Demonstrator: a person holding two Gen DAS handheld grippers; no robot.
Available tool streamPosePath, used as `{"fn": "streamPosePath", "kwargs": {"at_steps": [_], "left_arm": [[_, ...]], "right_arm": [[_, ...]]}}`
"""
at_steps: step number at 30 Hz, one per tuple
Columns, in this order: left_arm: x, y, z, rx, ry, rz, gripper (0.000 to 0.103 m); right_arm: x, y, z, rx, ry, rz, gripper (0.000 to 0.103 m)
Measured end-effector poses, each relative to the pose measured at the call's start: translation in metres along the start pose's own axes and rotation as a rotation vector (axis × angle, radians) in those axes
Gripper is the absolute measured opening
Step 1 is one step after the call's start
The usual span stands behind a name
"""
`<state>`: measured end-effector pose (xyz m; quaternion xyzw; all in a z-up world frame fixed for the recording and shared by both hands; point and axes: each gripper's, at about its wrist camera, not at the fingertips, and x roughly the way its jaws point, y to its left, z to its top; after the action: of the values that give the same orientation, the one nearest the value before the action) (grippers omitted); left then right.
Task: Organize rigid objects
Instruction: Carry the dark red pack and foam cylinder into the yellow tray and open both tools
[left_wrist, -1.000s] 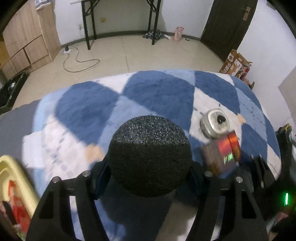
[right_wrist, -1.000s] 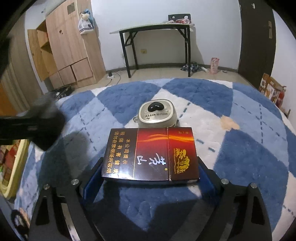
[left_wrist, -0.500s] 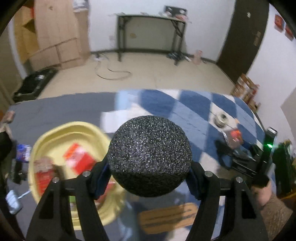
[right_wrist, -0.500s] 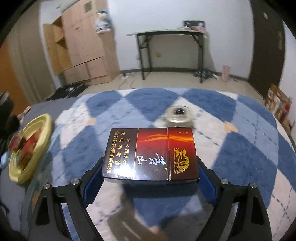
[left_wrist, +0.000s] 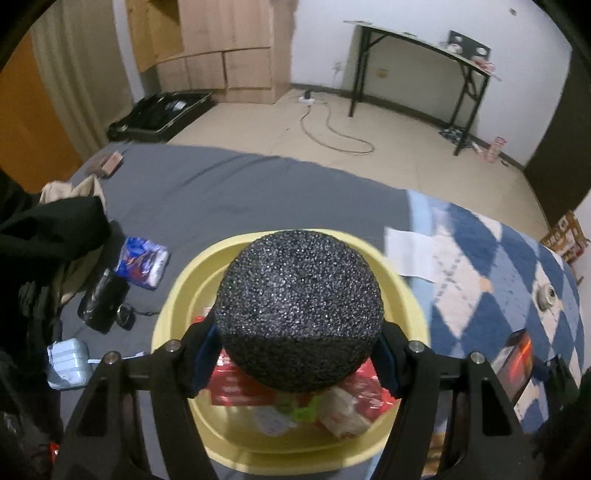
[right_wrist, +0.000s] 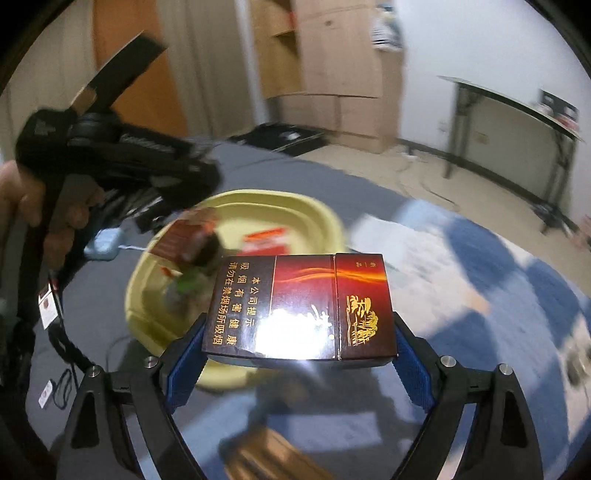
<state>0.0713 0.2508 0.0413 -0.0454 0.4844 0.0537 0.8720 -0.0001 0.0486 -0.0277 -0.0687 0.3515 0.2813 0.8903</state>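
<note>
In my left gripper (left_wrist: 299, 354) I hold a black foam ball (left_wrist: 298, 310), pinched at its widest part between the two fingers. It looks light and a little springy, with a rough, grainy skin that should not slip; I judge the grip across its middle is the right one, since any higher or lower it could squirt out. It hangs over the yellow basin (left_wrist: 410, 306), which already holds red packets and a bit of green.

My right gripper (right_wrist: 299, 343) is closed on a dark red cigarette box (right_wrist: 299, 306), clamped by its two short ends with the printed face up. I take it to be light, stiff card, glossy enough to slide, and easy to crush at the corners, so a gentle hold on the ends suits it. It sits in the air near the right rim of the basin (right_wrist: 325, 218), not yet over the middle.

The basin stands on a bed with a grey sheet (left_wrist: 236, 192), close to where a blue and white checked blanket (left_wrist: 491, 280) begins on its right side. A small round tin (left_wrist: 546, 295) lies on the blanket near the far right edge. Beyond the bed I see a pale tiled floor, a black-legged table (left_wrist: 424, 62) against the white wall and wooden cupboards (left_wrist: 221, 44).
</note>
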Motion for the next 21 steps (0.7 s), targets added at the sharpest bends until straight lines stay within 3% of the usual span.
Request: {"fn": "streamPosePath", "kwargs": {"at_steps": [6,16,21], "left_arm": [[0.011,0.023,-0.006,-0.05,0.044,0.021,0.07],[0.03,0.037,-0.003,-0.172,0.075,0.017,0.07],[0.033,0.026,0.0,-0.108,0.081,0.027,0.07]], "right_arm": [[0.041,0.02,0.024,-0.022,0.049,0.035,0.09],[0.087,0.028,0.031,-0.041,0.119,0.025,0.09],[0.095,0.038,0.033,-0.074,0.111,0.022,0.09]]}}
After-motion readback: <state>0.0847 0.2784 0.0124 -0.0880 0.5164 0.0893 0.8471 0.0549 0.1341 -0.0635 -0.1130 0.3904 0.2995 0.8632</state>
